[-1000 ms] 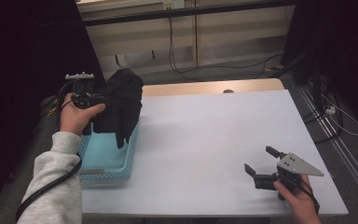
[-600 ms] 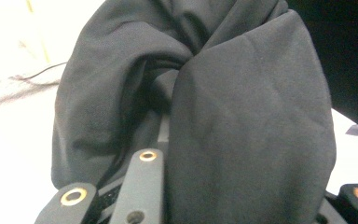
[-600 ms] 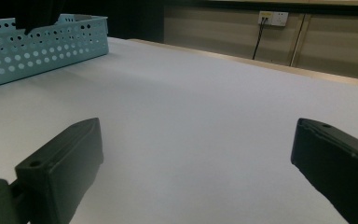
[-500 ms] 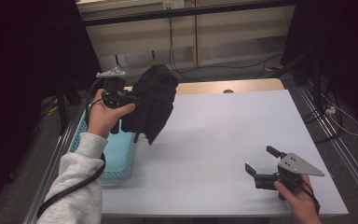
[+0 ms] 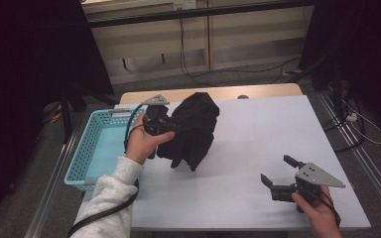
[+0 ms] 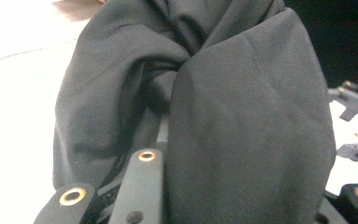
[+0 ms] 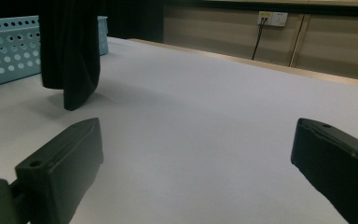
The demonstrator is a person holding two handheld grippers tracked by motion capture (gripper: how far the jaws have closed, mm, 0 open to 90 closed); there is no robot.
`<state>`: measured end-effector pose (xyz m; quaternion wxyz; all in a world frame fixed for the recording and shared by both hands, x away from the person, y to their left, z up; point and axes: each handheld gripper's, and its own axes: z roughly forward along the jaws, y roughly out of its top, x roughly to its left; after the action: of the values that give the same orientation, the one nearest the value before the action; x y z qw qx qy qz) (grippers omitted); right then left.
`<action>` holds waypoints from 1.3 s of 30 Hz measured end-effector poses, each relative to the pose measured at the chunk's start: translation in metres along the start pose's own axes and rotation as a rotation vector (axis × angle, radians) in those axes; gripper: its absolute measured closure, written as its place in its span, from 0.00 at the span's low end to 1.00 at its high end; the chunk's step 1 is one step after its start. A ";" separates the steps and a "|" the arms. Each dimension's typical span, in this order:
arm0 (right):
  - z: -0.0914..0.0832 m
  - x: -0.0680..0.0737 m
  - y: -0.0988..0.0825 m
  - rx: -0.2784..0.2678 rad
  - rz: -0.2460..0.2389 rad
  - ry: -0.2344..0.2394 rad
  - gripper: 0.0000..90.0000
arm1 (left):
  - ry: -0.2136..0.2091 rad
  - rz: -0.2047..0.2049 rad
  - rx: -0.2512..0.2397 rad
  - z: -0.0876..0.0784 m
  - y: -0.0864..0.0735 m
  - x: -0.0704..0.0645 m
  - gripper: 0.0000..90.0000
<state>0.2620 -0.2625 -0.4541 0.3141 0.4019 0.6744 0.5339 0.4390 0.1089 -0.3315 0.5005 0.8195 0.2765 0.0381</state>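
**A:** So where's the cloth (image 5: 193, 130) at?

**B:** Off the table (image 5: 248, 148), hanging from the left gripper (image 5: 171, 126). It's a bunched black cloth, and the gripper has it up over the table's left part, just right of the basket (image 5: 87, 153). The lowest folds dangle close to the tabletop; can't tell if they touch it.

**A:** Actually pinched, or just draped?

**B:** Pinched. In the left gripper view the fabric (image 6: 205, 116) is wadded right between the jaws and spills over them, so they're clamped on a thick bunch of it.

**A:** And the basket?

**B:** Light blue, perforated, sits at the table's left edge.

**A:** Right side?

**B:** Right gripper (image 5: 278, 174) is near the front right corner, well apart from the cloth, jaws spread wide with only bare table between them. From its view the cloth (image 7: 70, 56) hangs in front of the basket (image 7: 9, 51).
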 end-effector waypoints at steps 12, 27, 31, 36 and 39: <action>-0.001 0.002 0.000 0.003 0.000 0.001 0.01 | -0.043 0.050 0.004 0.050 -0.029 -0.018 0.28; 0.008 0.006 0.004 0.021 -0.016 0.013 0.01 | 0.113 0.035 0.001 0.020 -0.056 0.000 0.14; 0.014 0.010 0.006 0.031 -0.026 0.035 0.01 | 0.133 0.045 0.001 0.018 -0.063 0.001 0.14; 0.021 0.012 0.009 0.047 -0.030 0.044 0.01 | 0.172 0.054 0.033 0.016 -0.066 0.003 0.13; 0.026 0.014 0.010 0.066 -0.029 0.051 0.01 | 0.173 0.050 0.026 0.015 -0.067 0.002 0.13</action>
<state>0.2790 -0.2370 -0.4504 0.2910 0.3884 0.7050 0.5171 0.4178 0.1213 -0.3959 0.4632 0.8261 0.2986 0.1176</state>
